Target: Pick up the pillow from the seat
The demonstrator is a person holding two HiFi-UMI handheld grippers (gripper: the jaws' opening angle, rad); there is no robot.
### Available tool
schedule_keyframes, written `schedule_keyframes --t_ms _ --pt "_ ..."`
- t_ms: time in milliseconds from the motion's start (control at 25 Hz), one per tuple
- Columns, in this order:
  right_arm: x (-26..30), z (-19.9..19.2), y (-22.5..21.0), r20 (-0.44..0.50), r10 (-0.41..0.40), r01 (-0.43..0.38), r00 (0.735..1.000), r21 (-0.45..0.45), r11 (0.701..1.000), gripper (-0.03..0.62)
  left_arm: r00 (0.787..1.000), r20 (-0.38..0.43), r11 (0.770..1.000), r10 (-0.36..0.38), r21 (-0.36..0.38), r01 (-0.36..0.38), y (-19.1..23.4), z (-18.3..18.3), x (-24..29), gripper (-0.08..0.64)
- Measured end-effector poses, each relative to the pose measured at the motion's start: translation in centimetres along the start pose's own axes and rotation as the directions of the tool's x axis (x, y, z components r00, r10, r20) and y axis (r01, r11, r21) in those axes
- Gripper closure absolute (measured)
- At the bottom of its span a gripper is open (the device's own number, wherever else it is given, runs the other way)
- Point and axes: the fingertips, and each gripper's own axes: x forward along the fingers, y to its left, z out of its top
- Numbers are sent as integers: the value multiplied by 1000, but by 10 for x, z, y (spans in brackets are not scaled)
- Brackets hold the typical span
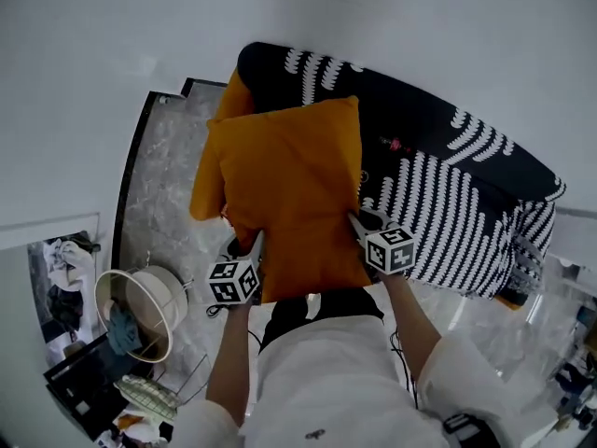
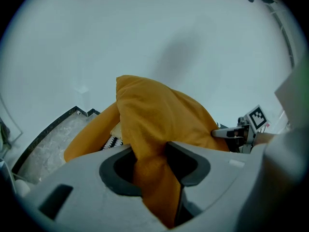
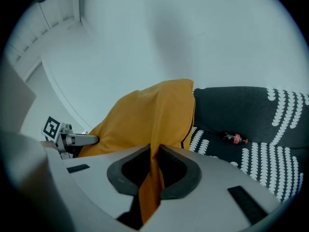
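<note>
- Head view alone takes in the one container: a round cream tub (image 1: 160, 292) standing on the floor at lower left, with what looks like a blue cloth (image 1: 123, 329) inside it.
- Head view also has the orange square fabric pillow (image 1: 294, 194) held up between the person and the black seat with white dashed pattern (image 1: 457, 185), with a gripper at each lower corner.
- Left gripper (image 1: 254, 246): its fingers are clenched on a thick fold of the pillow's fabric, plain in the left gripper view.
- Right gripper (image 1: 358, 220): its fingers are pinched almost together on a thin edge of the same pillow.
- Right gripper view shows a small dark bottle with a red label (image 3: 235, 138) lying on the seat. The left gripper view does not take it in.
- Left gripper view shows the grey marble floor with a black border (image 2: 48, 144) and a second orange cushion (image 2: 89, 137) just behind the pillow. The right gripper view has none of that floor.
</note>
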Motion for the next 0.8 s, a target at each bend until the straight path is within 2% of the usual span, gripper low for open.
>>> schedule_keyframes --t_ms 320,600,800 --pt "-60 -17 72 116 -39 41 993 -19 999 553 995 97 997 -33 74 26 -8 0 -89 393" --pt "-102 -44 153 182 -60 70 981 -50 996 557 983 175 996 -55 75 42 8 -25 -172 391" --pt "-133 -67 206 233 -78 92 969 -53 994 560 976 200 995 -85 72 72 16 -45 -229 393"
